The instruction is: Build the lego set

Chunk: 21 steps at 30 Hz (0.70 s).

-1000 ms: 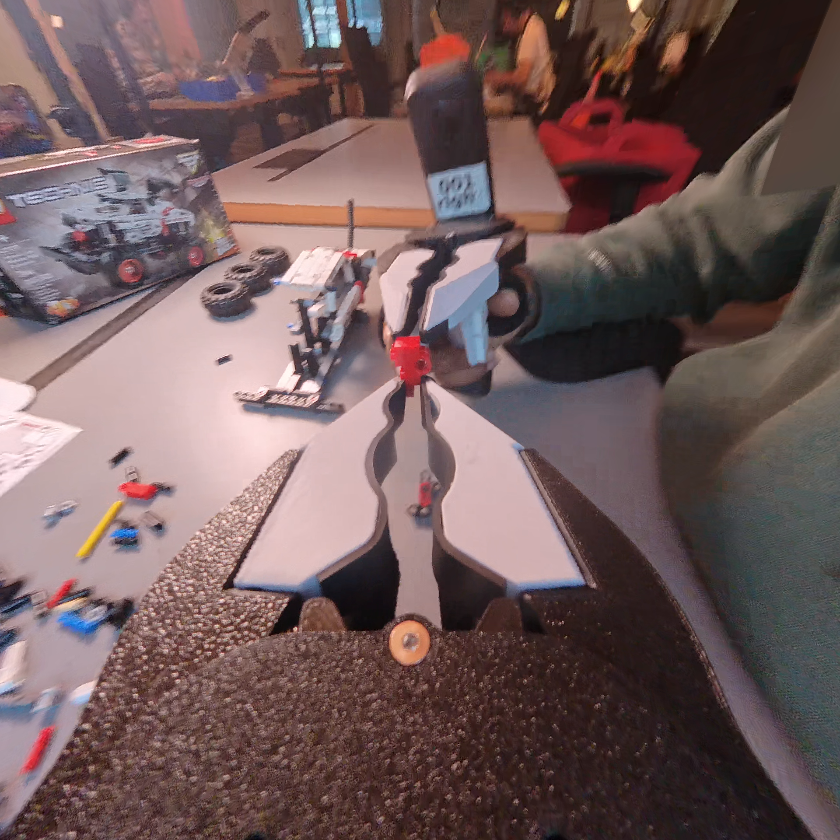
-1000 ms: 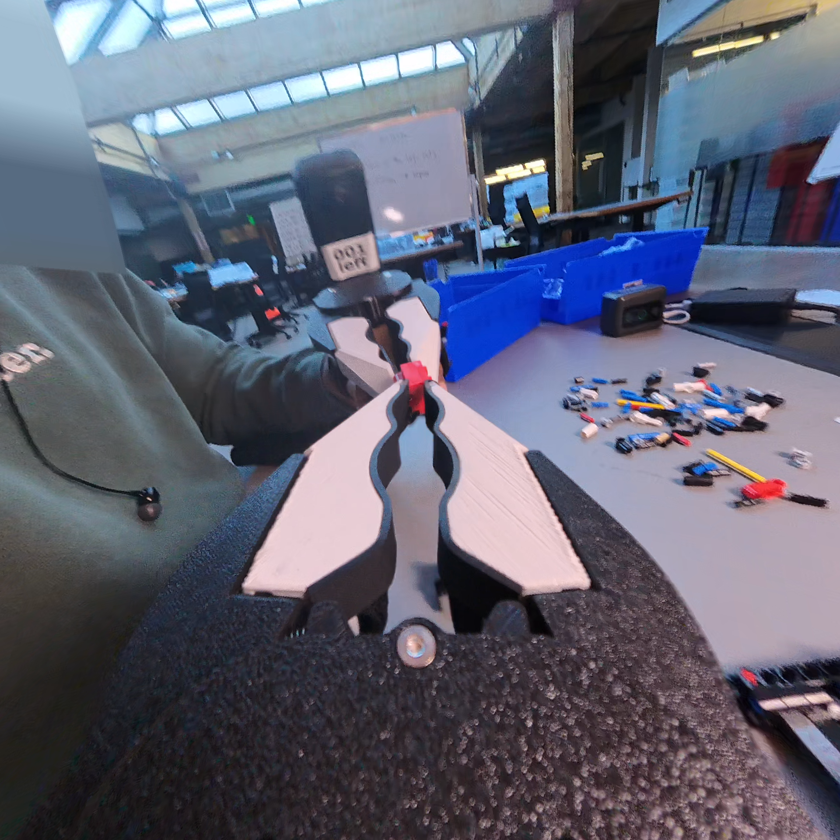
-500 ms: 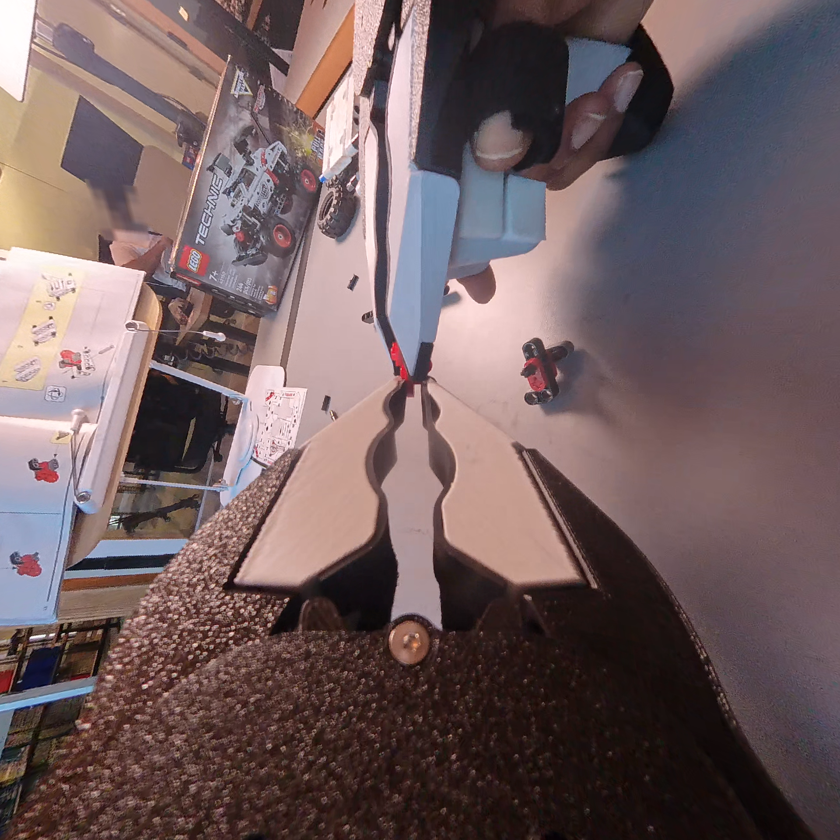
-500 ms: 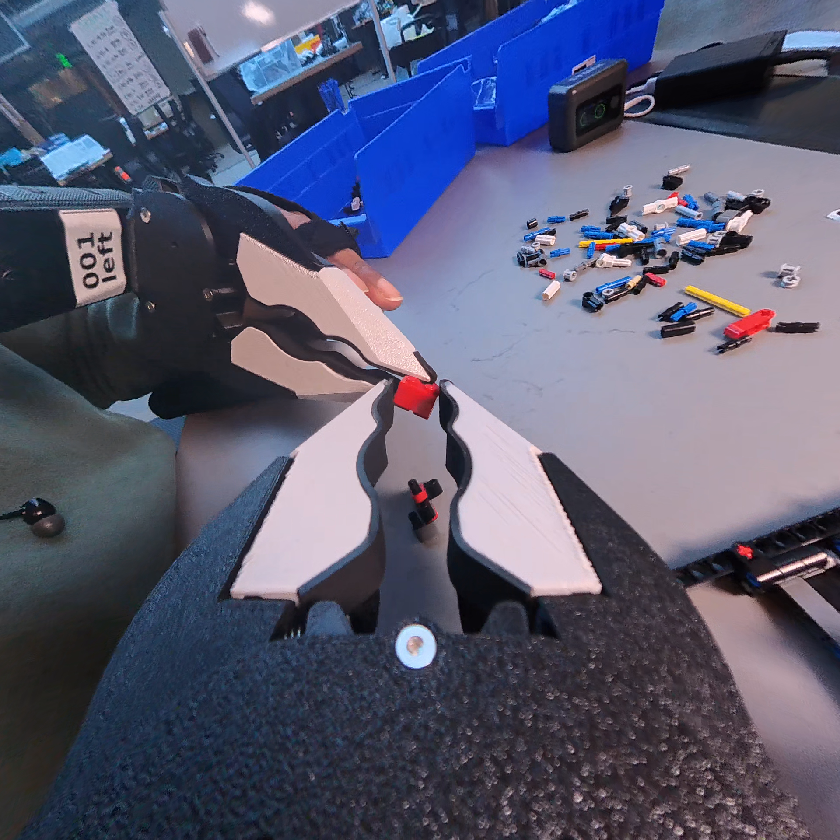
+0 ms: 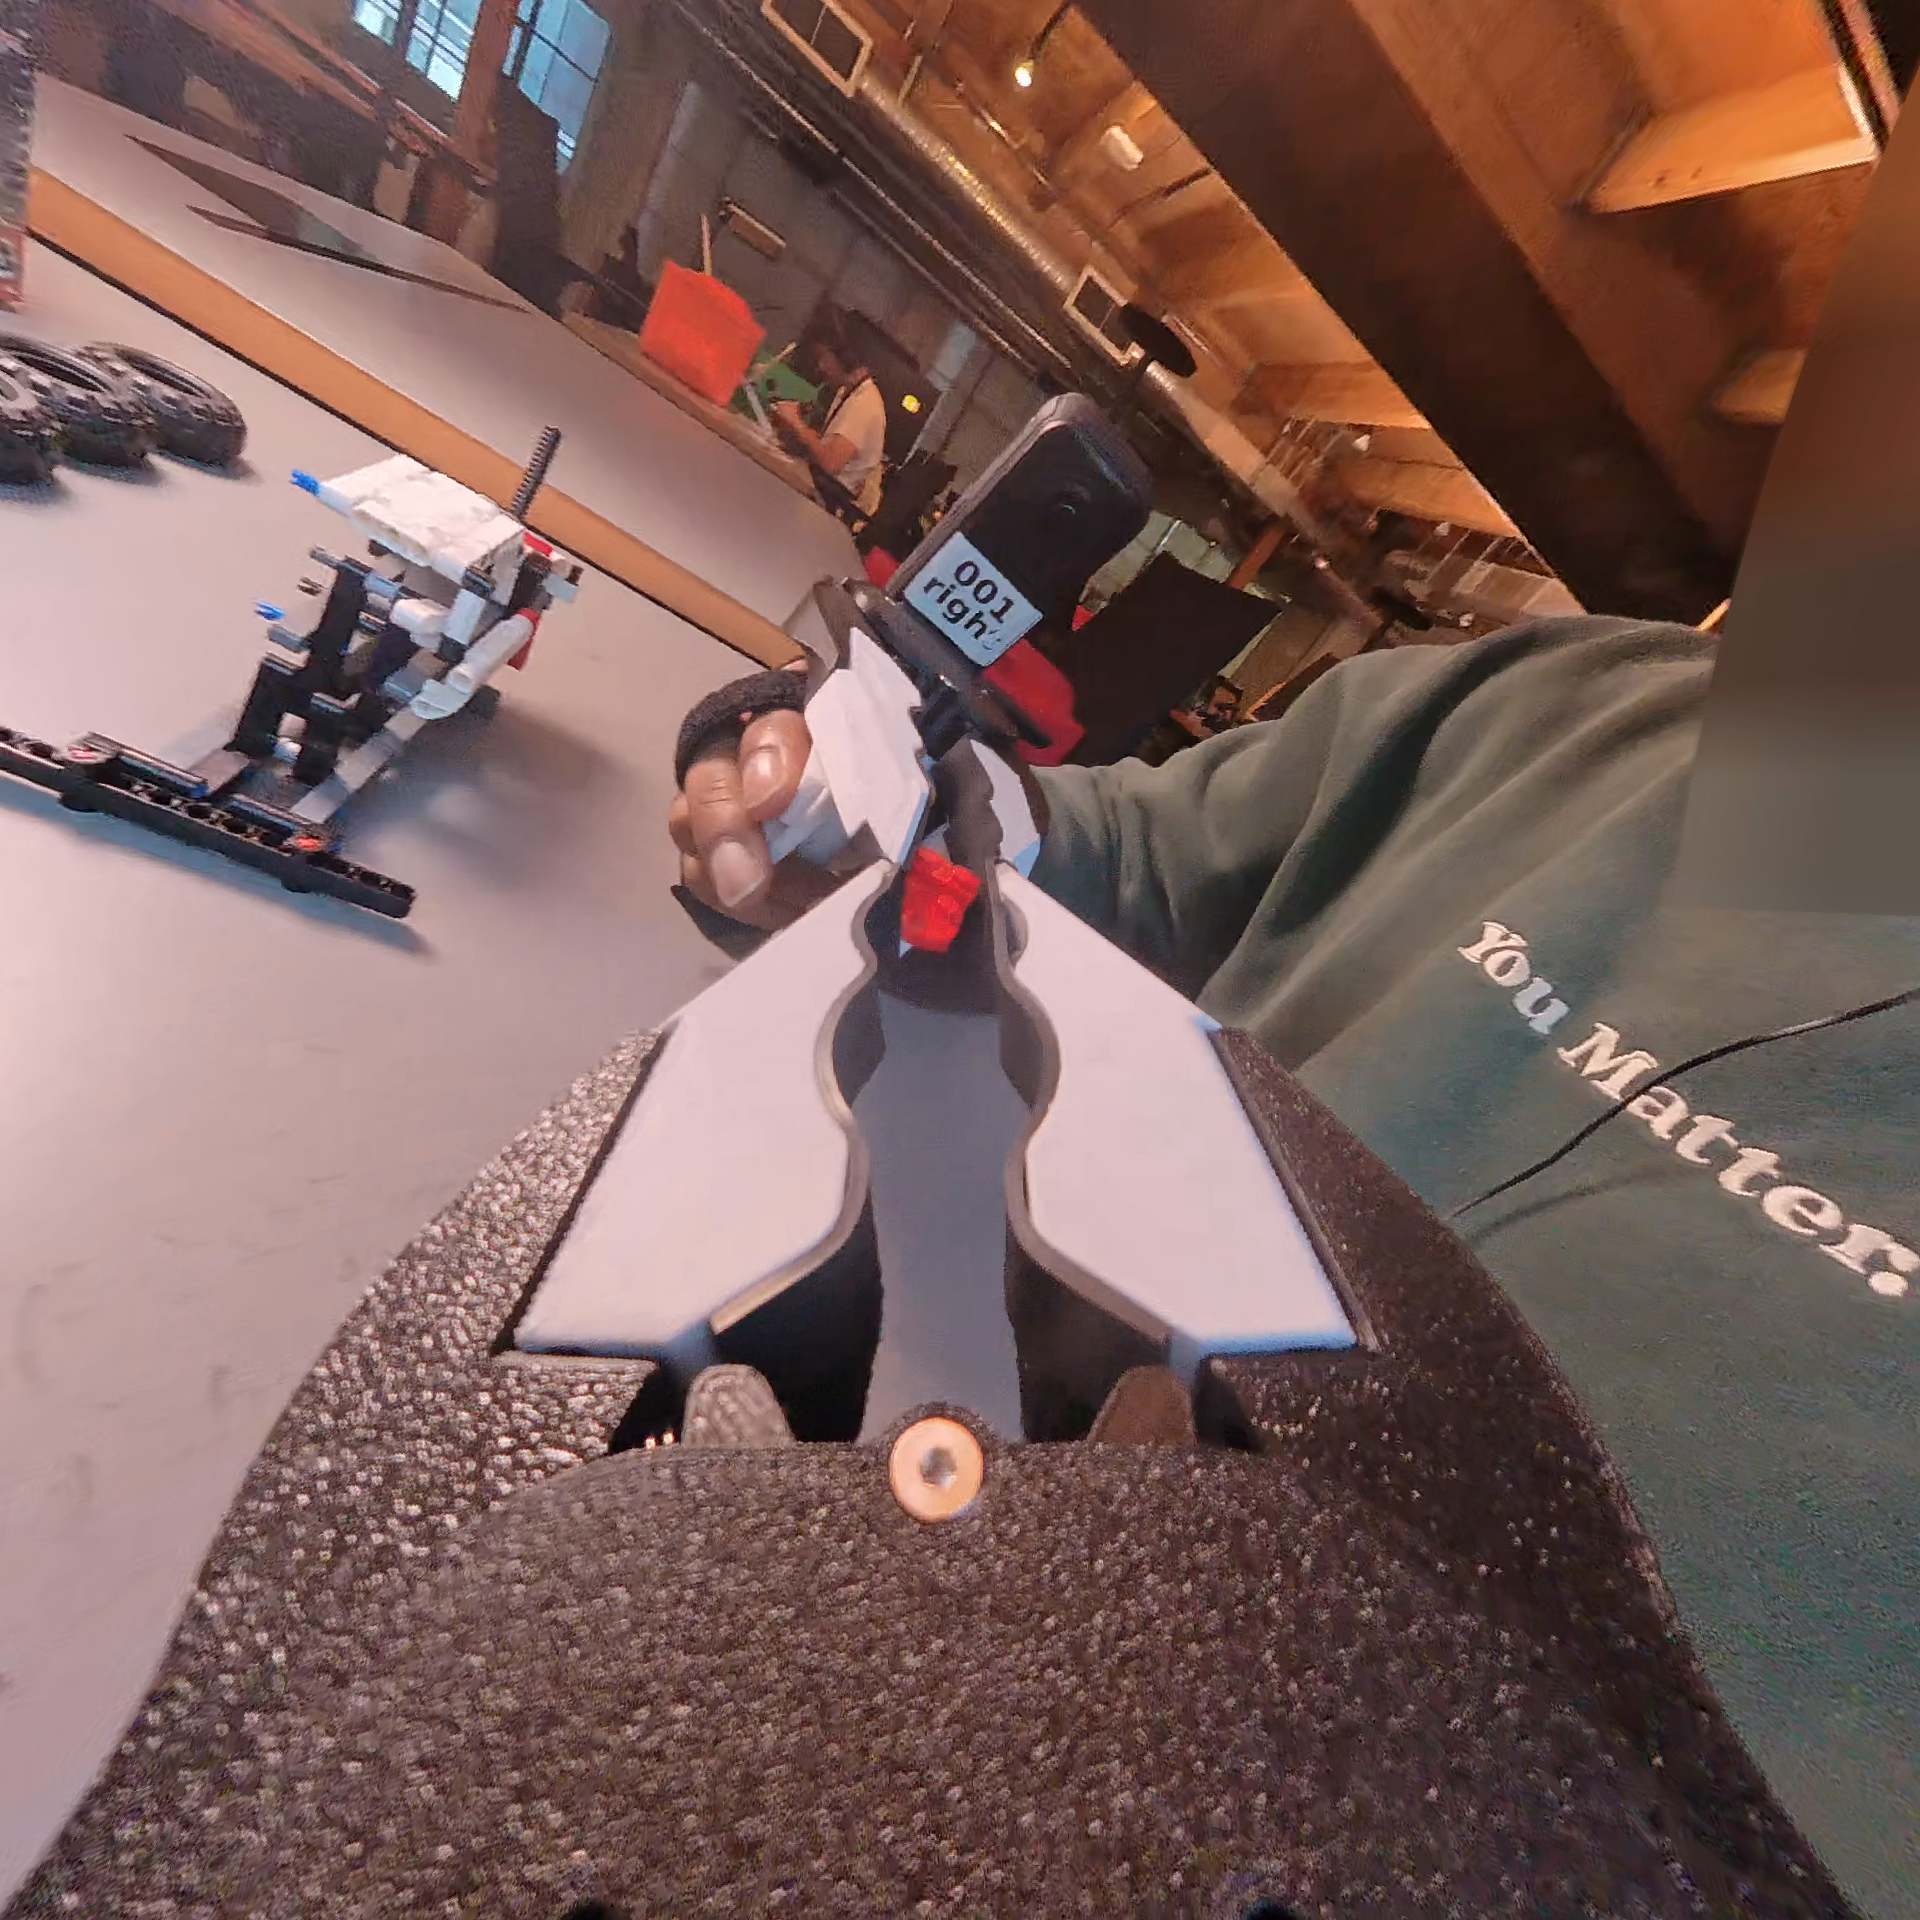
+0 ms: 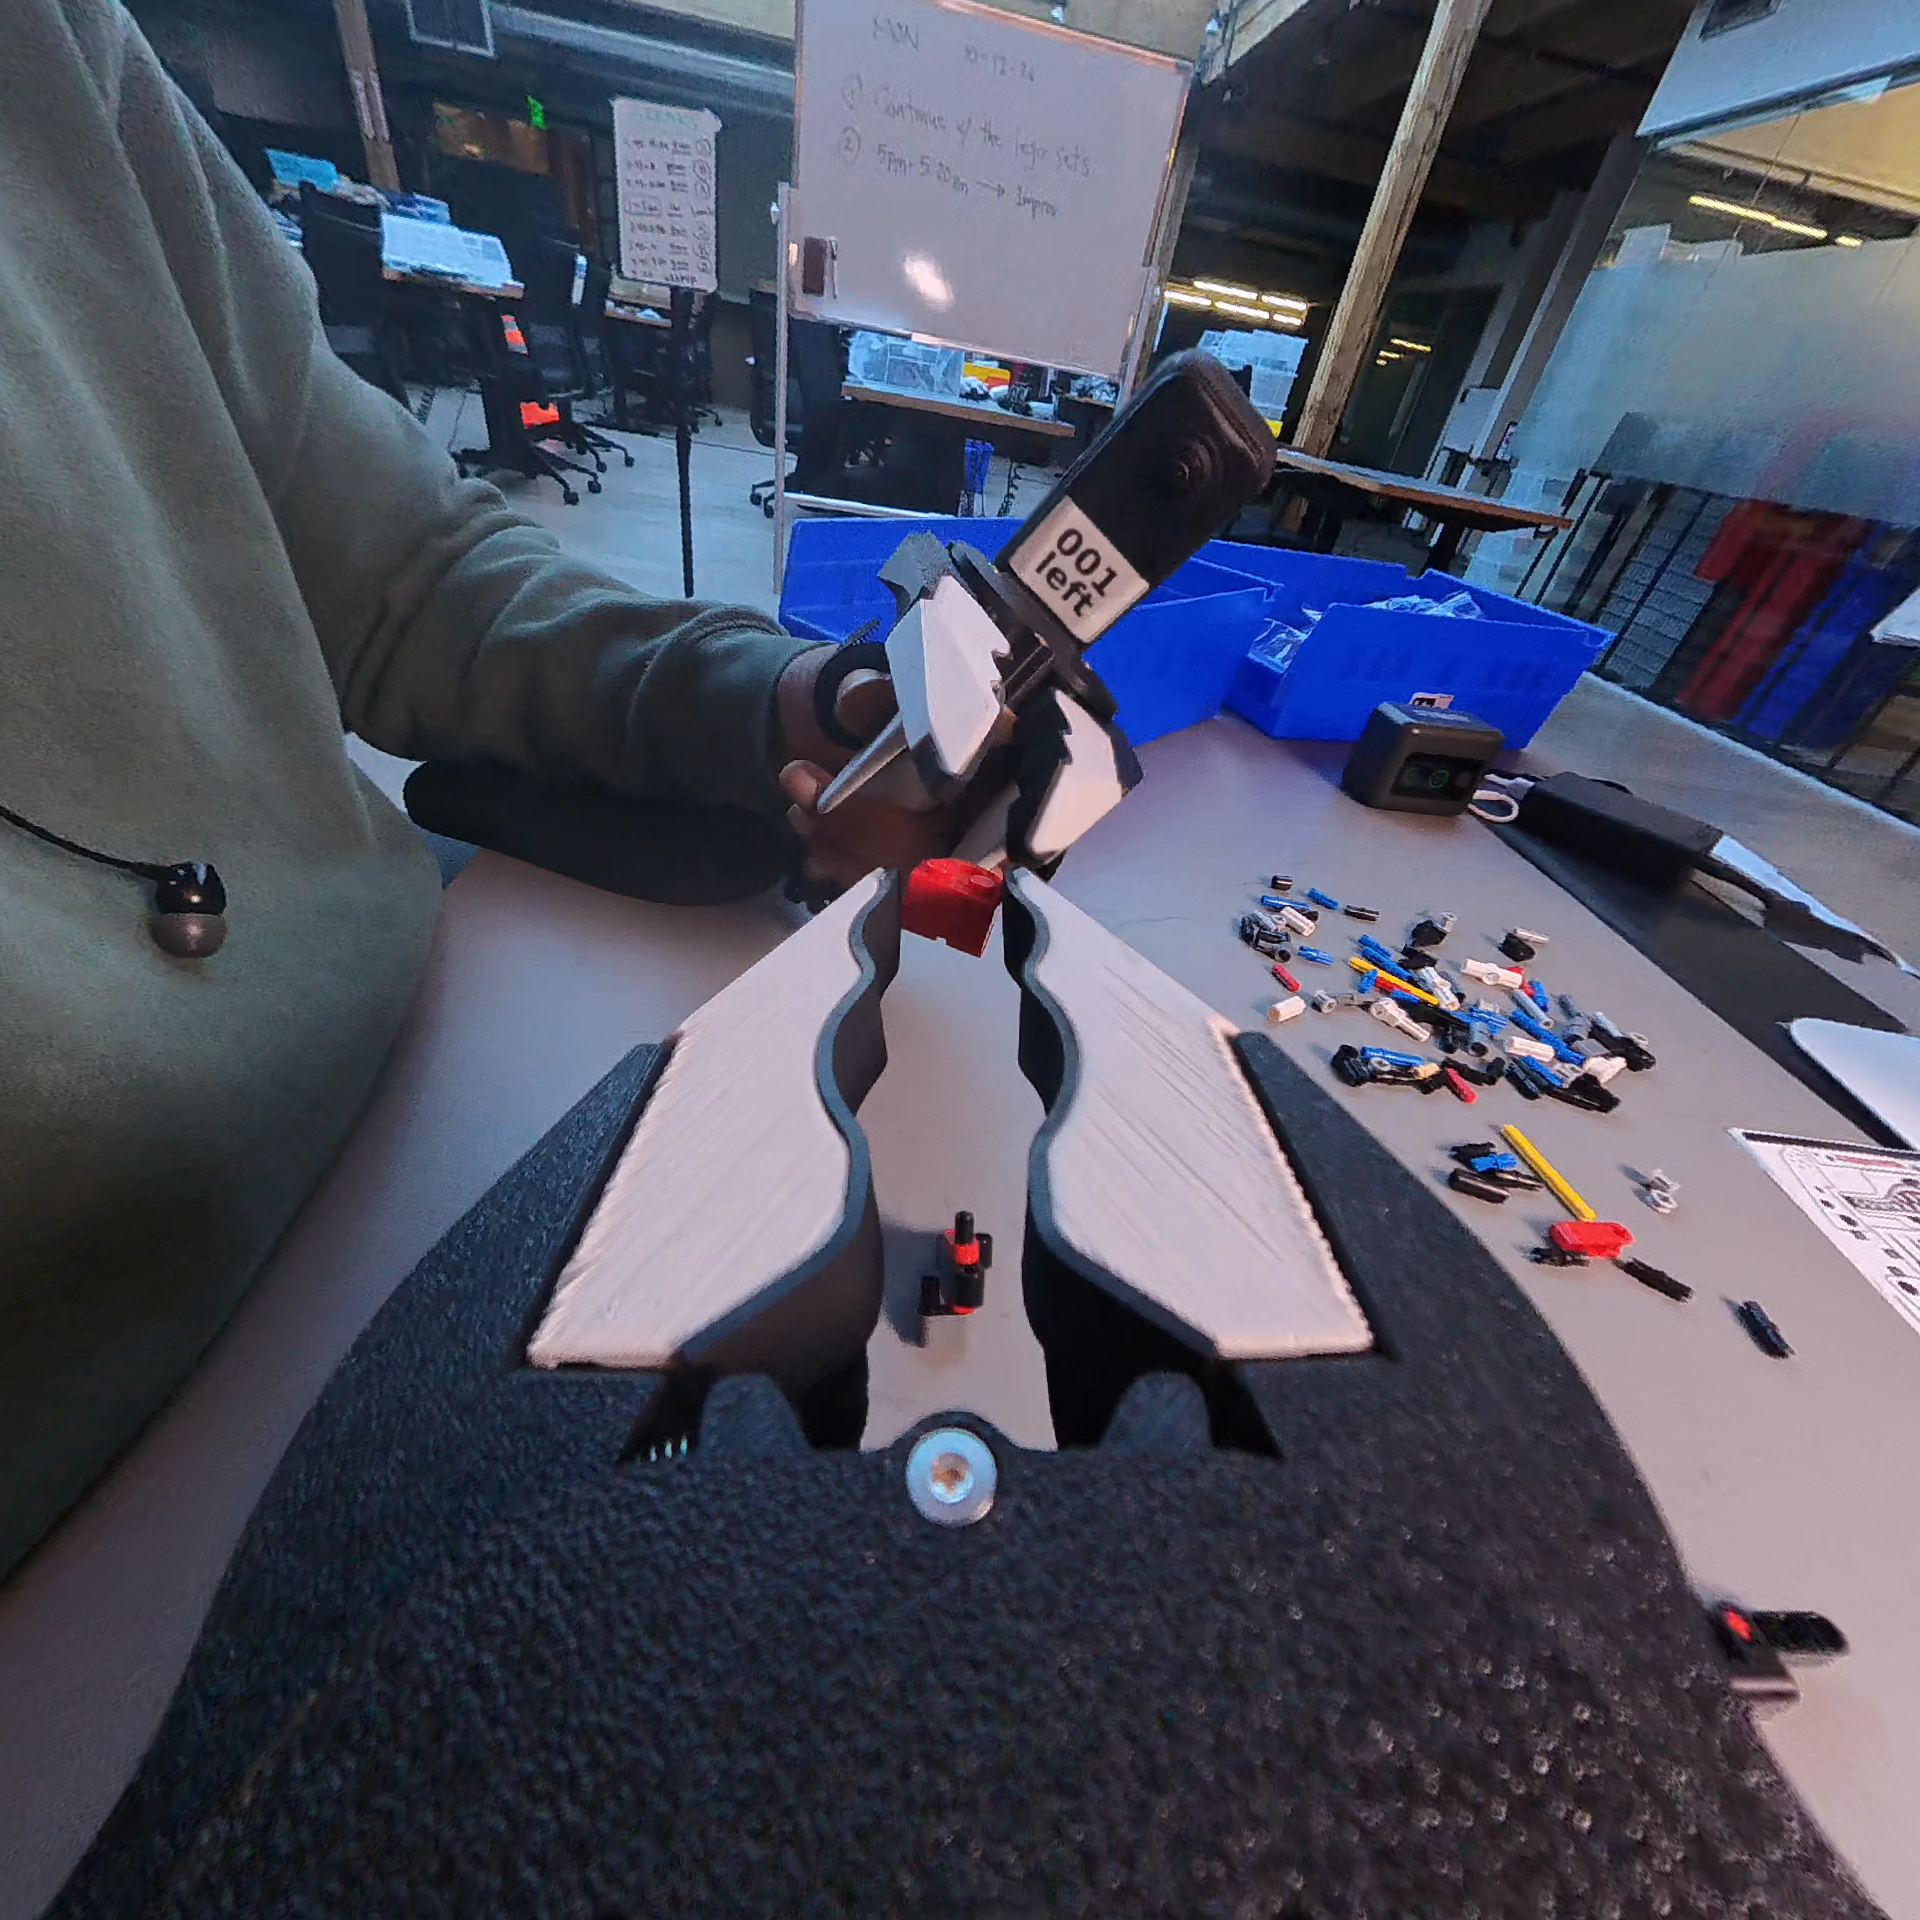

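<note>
Left wrist view: my left gripper [image 5: 937,891], pale grey ribbed plastic fingers with black wavy liners in a pebbled black shell, closes on a small red blocky plastic brick [image 5: 938,906] at 12 o'clock, held in the air above the matte grey tabletop [image 5: 208,1091]. The frame is a little soft there, but both liners look to be pressing the brick.

At 10 o'clock the partly built model of white panels on a black beam frame [image 5: 395,634] stands on the table. Knobbly black rubber tyres [image 5: 156,421] sit farther out at 10 o'clock. The dark green fleece sweatshirt [image 5: 1455,883] at 3 o'clock has pale stitched lettering, which I have not copied.

Right wrist view: my right gripper [image 6: 948,896], same build, is clenched on the same red brick from the opposite side, so both tools grasp it tip to tip.

- White printed sticker [image 6: 1081,574] on the left tool's black camera.
- Tiny black-and-red pin assembly [image 6: 961,1262] on the table, seen between my right fingers.
- Heap of small blue, black, white and grey loose pieces [image 6: 1455,1018] at 2 o'clock.
- Thin yellow axle [image 6: 1548,1174] and printed instruction sheet [image 6: 1860,1205] at 3 o'clock.
- Blue plastic bins [image 6: 1403,655] at 1 o'clock.
- Handwritten whiteboard [image 6: 987,187] at 12 o'clock.
</note>
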Motion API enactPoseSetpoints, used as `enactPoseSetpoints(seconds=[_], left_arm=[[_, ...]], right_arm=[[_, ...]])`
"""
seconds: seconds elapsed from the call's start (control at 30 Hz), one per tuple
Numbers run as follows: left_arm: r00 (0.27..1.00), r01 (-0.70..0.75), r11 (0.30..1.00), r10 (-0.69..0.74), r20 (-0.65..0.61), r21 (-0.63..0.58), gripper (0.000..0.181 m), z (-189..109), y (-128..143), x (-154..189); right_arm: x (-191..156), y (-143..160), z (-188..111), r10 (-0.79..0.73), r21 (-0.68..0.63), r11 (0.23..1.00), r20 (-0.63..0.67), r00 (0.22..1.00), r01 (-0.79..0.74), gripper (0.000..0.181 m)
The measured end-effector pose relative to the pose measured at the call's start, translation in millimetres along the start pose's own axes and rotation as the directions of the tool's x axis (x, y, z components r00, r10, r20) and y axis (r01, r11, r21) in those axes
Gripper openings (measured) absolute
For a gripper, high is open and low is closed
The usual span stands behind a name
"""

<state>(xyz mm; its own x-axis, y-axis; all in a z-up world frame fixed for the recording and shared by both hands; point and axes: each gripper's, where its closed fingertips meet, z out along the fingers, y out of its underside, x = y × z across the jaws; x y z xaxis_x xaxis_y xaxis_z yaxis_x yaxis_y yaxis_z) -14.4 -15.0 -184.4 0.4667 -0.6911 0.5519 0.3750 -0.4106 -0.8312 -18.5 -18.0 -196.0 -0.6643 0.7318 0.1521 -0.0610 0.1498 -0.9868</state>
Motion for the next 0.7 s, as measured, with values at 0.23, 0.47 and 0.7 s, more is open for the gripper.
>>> enactPoseSetpoints(seconds=[0.23,0.47,0.7], left_arm=[[0.997,-0.076,0.995,0.077,0.011,-0.060,0.000,4.9,10.2,2.5],[0.990,-0.131,0.988,0.134,0.036,-0.077,0.015,1.0,11.1,-2.3],[0.942,-0.285,0.950,0.302,0.145,-0.126,0.035,-4.2,8.4,-11.8]], right_arm=[[-1.9,4.6,1.3,0.097,0.003,0.995,0.037,0.995,-0.097,0.019],[0.9,5.3,0.9,0.150,0.029,0.988,0.054,0.987,-0.152,0.019],[2.3,-1.1,-3.0,0.216,0.078,0.972,0.099,0.971,-0.224,0.019]])
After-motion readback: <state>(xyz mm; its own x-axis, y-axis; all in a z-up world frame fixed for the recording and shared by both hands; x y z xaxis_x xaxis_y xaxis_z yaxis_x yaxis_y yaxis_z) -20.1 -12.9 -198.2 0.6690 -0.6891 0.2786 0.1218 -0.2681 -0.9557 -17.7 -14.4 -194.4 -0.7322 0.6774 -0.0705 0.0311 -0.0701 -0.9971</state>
